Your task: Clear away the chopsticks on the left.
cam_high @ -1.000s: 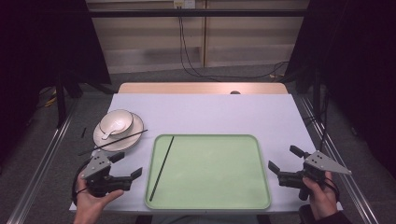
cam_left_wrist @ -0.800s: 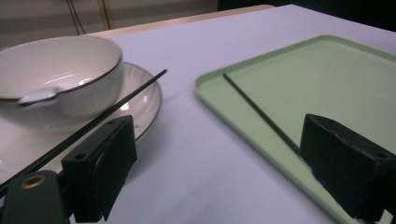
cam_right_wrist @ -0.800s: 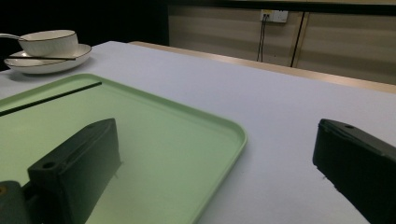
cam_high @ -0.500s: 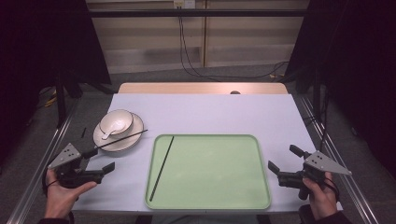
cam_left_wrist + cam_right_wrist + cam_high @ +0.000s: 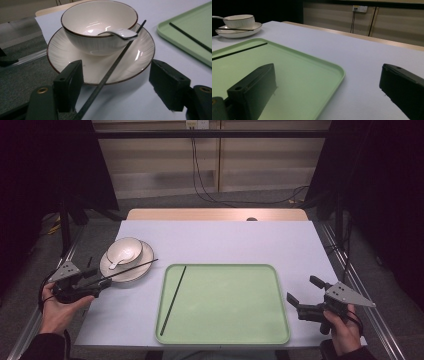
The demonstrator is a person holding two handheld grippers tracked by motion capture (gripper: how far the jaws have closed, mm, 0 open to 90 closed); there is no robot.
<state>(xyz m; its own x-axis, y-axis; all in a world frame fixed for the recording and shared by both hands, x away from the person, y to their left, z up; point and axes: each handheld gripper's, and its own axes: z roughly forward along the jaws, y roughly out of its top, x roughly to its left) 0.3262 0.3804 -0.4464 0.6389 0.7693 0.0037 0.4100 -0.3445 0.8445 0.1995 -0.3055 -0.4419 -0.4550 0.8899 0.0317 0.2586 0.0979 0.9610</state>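
Now left tool (image 5: 102, 283) has swung from beside the tray (image 5: 280, 330) to the plate (image 5: 140, 63), jaws wide, empty, straddling the chopstick (image 5: 117, 61) lying across it; likely the next pick. Right tool (image 5: 300, 302) idles, spread, empty.

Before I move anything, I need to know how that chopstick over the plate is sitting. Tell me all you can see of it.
The chopstick is thin, straight and black, apparently matte. It lies tilted across the white plate, passing beside the bowl under the spoon handle's tip. Its near end runs off the plate between the open jaws of the left hand-held gripper, which aren't closed on it.
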